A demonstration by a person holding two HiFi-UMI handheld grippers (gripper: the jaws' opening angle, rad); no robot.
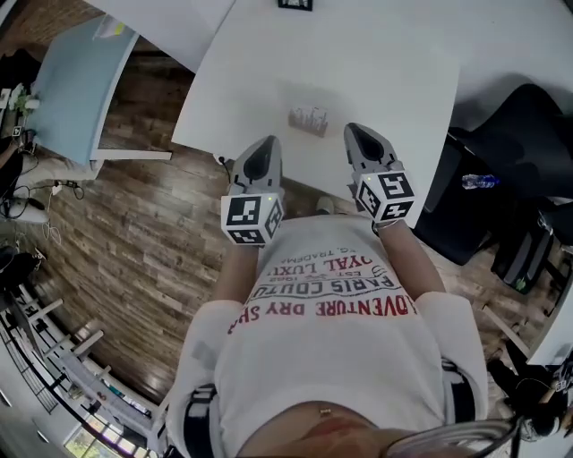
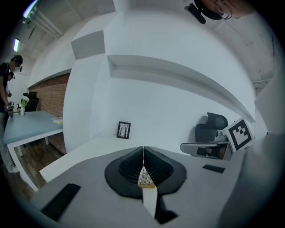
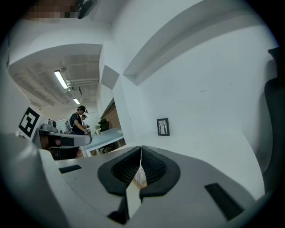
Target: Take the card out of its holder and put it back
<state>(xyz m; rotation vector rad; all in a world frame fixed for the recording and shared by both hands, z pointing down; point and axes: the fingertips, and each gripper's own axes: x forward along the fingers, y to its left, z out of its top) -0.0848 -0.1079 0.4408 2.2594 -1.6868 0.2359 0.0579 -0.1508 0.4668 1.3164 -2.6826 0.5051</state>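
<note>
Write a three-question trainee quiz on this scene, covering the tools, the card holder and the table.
1. True or false: the left tool has its jaws wide apart.
2. Pick one. The card holder stands: A) on the white table, ahead of the left tool and the right tool; B) on the wooden floor; C) on a chair.
3. What small thing stands at the table's far edge?
Key: 1 false, its jaws are together. 2 A. 3 a framed picture.
</note>
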